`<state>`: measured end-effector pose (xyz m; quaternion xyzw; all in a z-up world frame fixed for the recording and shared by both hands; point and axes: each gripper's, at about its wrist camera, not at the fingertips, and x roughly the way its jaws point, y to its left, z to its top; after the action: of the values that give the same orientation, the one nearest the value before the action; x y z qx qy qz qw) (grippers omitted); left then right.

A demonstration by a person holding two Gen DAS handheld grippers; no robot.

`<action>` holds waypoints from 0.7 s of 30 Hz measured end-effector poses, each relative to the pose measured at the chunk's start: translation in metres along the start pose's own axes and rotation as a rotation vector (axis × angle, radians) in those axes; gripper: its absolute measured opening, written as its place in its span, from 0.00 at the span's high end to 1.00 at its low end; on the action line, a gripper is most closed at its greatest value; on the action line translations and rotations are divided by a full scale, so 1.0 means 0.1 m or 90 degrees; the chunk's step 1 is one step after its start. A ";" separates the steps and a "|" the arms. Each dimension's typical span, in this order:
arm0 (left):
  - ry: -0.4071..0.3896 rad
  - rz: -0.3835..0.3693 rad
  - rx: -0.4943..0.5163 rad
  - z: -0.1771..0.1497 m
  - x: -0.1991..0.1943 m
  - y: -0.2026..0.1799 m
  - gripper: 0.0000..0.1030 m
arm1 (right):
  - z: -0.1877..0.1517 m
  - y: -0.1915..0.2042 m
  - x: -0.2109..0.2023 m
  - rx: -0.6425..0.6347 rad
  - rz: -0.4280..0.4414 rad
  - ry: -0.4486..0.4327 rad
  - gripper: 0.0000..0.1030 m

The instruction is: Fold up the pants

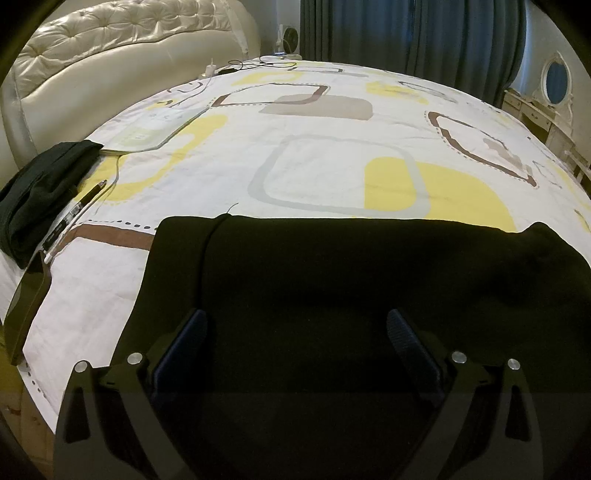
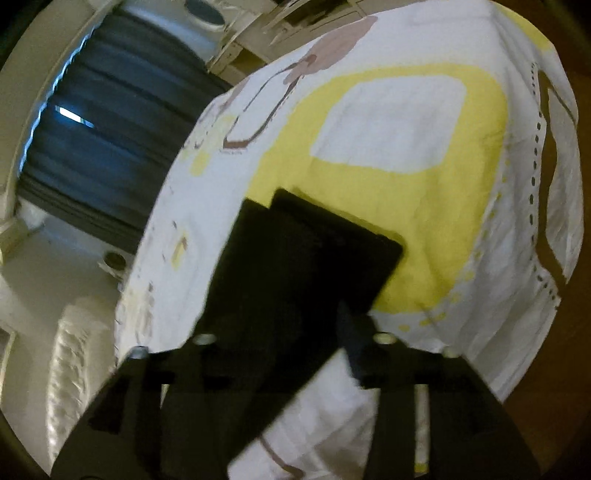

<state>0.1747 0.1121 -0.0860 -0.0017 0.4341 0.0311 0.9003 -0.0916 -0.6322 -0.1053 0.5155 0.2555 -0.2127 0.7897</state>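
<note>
The black pants (image 1: 332, 280) lie folded flat across the near part of the patterned bedspread (image 1: 332, 166). My left gripper (image 1: 297, 332) hangs just over them, jaws wide open, with nothing pinched. In the tilted, blurred right wrist view the pants (image 2: 310, 251) end in two stacked, squared leg ends on a yellow patch of the bedspread (image 2: 388, 118). My right gripper (image 2: 291, 332) is low over that end with its jaws partly apart. One of its fingers (image 2: 349, 328) shows at the cloth's edge; the other is lost against the black fabric.
Another dark folded garment (image 1: 40, 192) lies at the left, with a pen (image 1: 79, 206) and a black flat box (image 1: 26, 306) beside it. A booklet (image 1: 147, 133) and cables (image 1: 255, 66) lie farther back. A tufted headboard (image 1: 129, 55), blue curtains (image 1: 406, 33) and a dresser (image 1: 535, 110) surround the bed.
</note>
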 end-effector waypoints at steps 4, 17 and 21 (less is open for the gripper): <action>-0.002 0.002 0.001 -0.01 0.00 0.00 0.05 | 0.05 0.09 0.08 0.005 -0.016 -0.006 0.43; -0.002 0.003 0.001 -0.01 0.00 0.00 0.05 | 0.03 -0.16 0.01 -0.001 -0.070 -0.039 0.94; 0.000 0.001 0.000 -0.01 0.00 0.00 0.05 | 0.04 -0.19 -0.01 0.020 -0.053 -0.049 0.94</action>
<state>0.1741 0.1125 -0.0864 -0.0010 0.4339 0.0317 0.9004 -0.1030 -0.6431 -0.1170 0.5085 0.2427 -0.2688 0.7812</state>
